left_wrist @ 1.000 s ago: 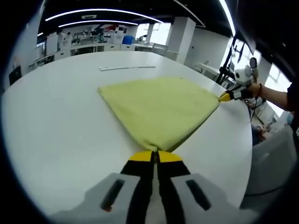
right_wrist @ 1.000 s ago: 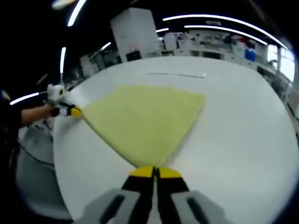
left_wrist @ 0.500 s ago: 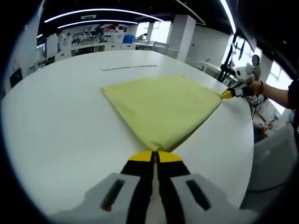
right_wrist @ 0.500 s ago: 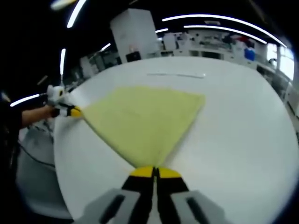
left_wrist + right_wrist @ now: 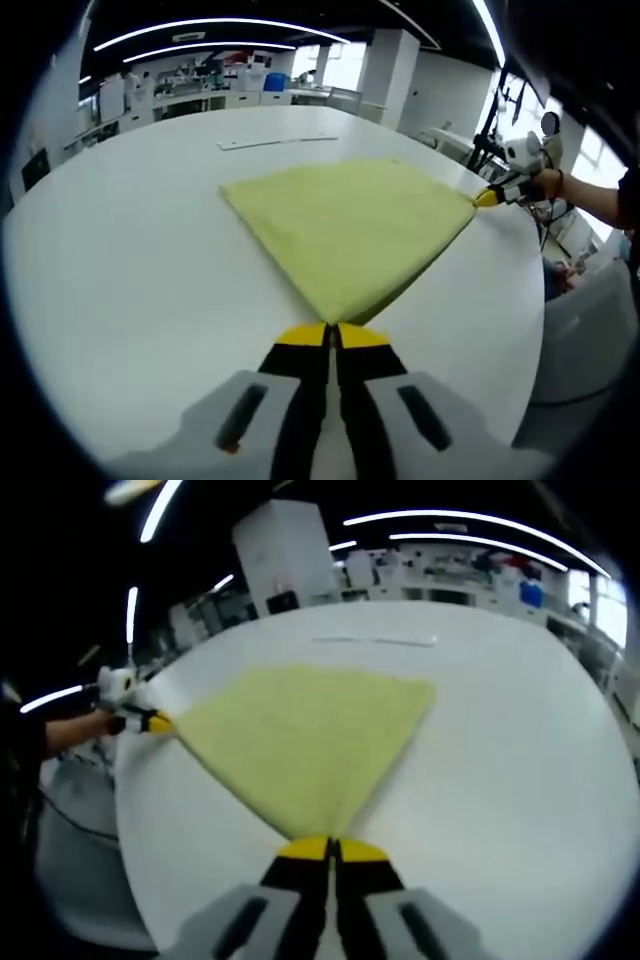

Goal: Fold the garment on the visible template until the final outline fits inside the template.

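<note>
Yellow-green folded cloth (image 5: pixel 345 230) spread flat mid-worktop (image 5: pixel 120 270), each near corner pinched in a closed tool, left tool (image 5: pixel 331 335) and right tool (image 5: pixel 331 849), apparently held taut for smoothing or the next fold; thin strip (image 5: pixel 277 143) beyond toward far edge.

Round white table (image 5: pixel 120 260): large, plain top, carries the work.

Thin pale strip (image 5: pixel 277 142): lies flat on the far part of the table, well apart from the near edge; also seen in the right gripper view (image 5: pixel 373 639).

White square pillar (image 5: pixel 283 552): stands beyond the table.

Ceiling light strips (image 5: pixel 200 24): long curved bright lines on a dark ceiling.

Benches and shelving (image 5: pixel 215 82): far background, cluttered, details too small to tell; a blue container (image 5: pixel 273 85) sits among them.

Bright windows (image 5: pixel 340 70): behind the benches.
</note>
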